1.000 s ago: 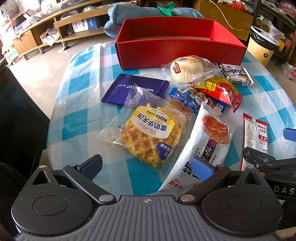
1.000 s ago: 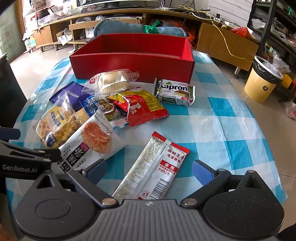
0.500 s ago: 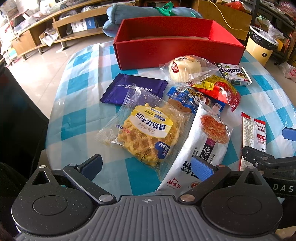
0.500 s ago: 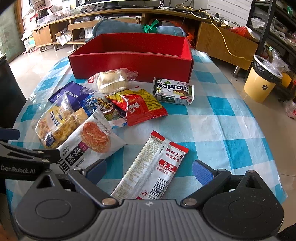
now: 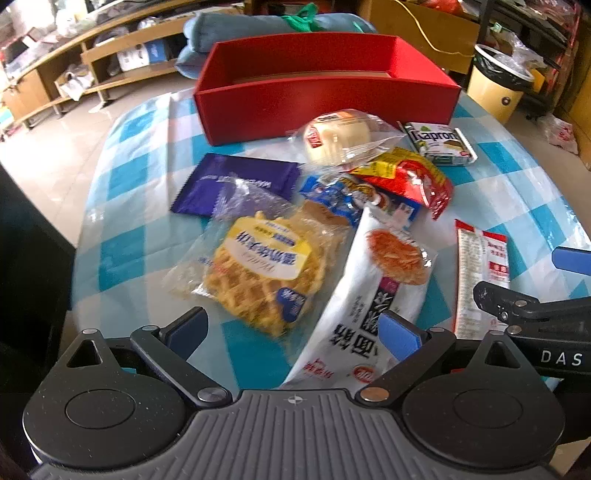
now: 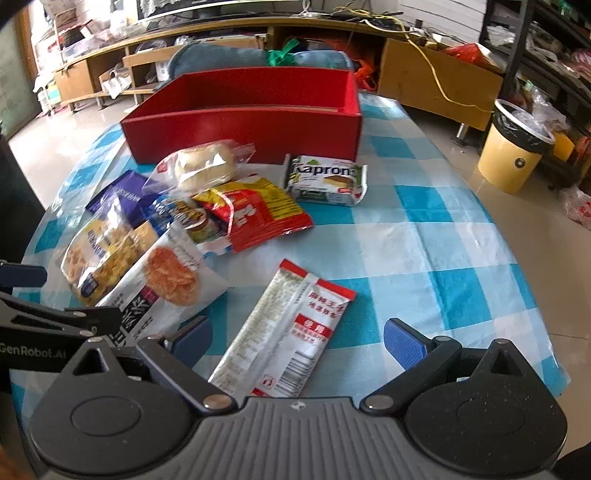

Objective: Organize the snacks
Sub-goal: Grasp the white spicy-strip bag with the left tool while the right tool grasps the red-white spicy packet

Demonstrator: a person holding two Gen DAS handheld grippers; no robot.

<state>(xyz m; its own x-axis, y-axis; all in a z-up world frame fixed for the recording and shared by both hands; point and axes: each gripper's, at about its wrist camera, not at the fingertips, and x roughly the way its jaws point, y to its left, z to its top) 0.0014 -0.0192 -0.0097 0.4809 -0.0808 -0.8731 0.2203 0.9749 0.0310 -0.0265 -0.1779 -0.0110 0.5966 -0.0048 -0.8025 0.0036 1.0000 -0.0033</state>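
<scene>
A pile of snacks lies on the checked table in front of an empty red box [image 5: 325, 99] [image 6: 243, 122]. The waffle pack [image 5: 262, 273] and a long white noodle pack [image 5: 373, 306] lie just ahead of my open, empty left gripper [image 5: 293, 332]. A red-and-white sachet [image 6: 291, 328] lies between the fingers of my open, empty right gripper [image 6: 299, 341]. Further back lie a purple wafer pack [image 5: 236, 181], a bun in clear wrap [image 5: 336, 138], a red-yellow pack [image 6: 255, 214], a blue pack [image 5: 347, 192] and a Kapron pack [image 6: 327, 179].
The blue-and-white checked tablecloth [image 6: 424, 236] covers a rounded table. A yellow bin [image 6: 517, 147] stands on the floor to the right. Wooden shelves [image 5: 110, 62] and a blue cushion [image 5: 273, 22] lie behind the box. A dark object [image 5: 29, 258] borders the table's left edge.
Both grippers have moved forward and slightly lower toward the snacks; the pile looms larger. Both stay open. Nothing on the table has moved.
</scene>
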